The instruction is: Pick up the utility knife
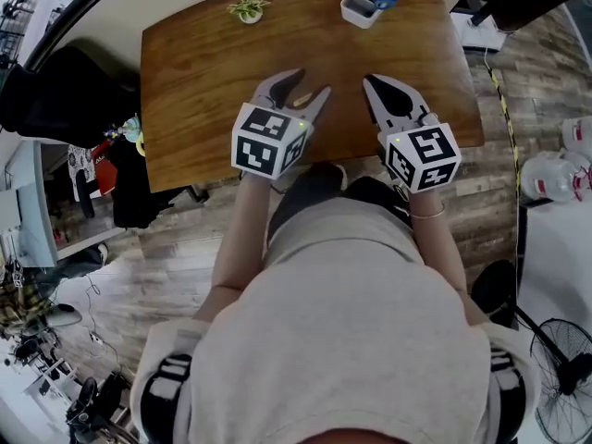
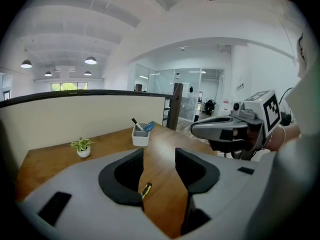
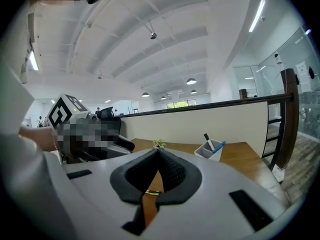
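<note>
Both forearms stretched forward from body, side by side over near edge of wooden table (image 1: 203,54); left gripper (image 1: 310,83) tilted down toward tabletop, jaws spread wide, nothing pinched; right gripper (image 1: 370,83) nearer level, jaws closed tip to tip, empty; utility knife (image 2: 145,189) flat on table, just ahead of left gripper, beside its left jaw

The tabletop (image 1: 203,81) lies open ahead; only a plant (image 1: 248,8) and pen holder (image 1: 363,6) stand at its far edge.
</note>
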`<state>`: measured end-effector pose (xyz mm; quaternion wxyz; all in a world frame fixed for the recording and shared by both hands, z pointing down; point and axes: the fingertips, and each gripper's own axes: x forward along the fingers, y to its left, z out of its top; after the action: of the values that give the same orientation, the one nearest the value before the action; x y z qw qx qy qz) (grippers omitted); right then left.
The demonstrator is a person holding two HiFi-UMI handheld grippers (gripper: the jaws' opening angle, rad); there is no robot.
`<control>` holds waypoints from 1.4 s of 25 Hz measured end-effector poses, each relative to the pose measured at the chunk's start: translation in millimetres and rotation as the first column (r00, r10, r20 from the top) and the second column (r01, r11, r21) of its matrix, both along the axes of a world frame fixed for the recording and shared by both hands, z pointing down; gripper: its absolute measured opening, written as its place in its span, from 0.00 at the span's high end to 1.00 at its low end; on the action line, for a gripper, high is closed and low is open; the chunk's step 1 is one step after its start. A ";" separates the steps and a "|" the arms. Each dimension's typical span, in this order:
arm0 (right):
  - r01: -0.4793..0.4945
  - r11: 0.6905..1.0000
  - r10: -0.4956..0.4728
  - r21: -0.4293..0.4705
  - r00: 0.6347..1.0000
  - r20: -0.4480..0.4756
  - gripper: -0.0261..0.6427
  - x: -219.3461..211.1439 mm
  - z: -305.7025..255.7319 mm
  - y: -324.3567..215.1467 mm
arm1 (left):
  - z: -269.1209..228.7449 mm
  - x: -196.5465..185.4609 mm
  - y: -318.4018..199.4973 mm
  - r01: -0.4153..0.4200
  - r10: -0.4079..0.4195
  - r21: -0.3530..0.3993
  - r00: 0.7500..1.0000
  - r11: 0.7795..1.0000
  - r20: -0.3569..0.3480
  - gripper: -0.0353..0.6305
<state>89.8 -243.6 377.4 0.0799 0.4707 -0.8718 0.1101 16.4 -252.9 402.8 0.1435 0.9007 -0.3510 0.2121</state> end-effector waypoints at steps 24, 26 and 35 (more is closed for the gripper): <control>-0.070 0.994 0.070 -0.089 0.998 -0.001 0.95 -15.9 22.4 -11.7 | 31.3 -21.7 -7.0 -0.087 0.094 -0.089 0.993 0.992 0.077 0.65; -0.072 0.992 0.072 -0.108 0.997 -0.003 0.95 -16.3 29.9 -9.8 | 37.4 -21.9 -5.2 -0.096 0.105 -0.103 0.991 0.990 0.085 0.65; -0.092 0.974 0.095 -0.208 0.996 0.000 0.95 -10.5 68.5 5.5 | 81.2 -18.0 7.4 -0.108 0.132 -0.161 0.981 0.981 0.144 0.67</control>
<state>79.3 -238.2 445.9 0.1188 0.4996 -0.8328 0.2067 -1.6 -245.5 483.9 0.1711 0.8876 -0.2887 0.3155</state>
